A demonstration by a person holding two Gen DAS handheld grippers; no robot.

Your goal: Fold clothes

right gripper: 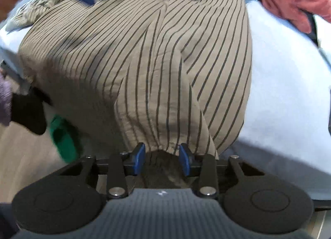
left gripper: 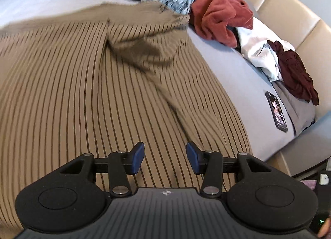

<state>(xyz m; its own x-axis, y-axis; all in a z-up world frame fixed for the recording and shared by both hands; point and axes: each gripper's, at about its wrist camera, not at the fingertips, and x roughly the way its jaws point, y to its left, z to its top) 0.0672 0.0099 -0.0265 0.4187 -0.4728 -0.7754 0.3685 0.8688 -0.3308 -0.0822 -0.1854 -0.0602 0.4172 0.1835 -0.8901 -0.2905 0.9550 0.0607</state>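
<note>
R tongs part-closed round a bunched hem of the striped shirt, gap left, so grip isn't sure. L tongs released, over shirt on bed. Pile far ahead-right. Pinch fully, keep hem taut.

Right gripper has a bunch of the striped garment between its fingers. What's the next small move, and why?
Probably close the right gripper on that hem fold first. Its fingers stand apart, with the striped garment bunched between them but seemingly not pinched. The left gripper is open above flat fabric, holding nothing, so any pull now would likely let the hem slip.
</note>
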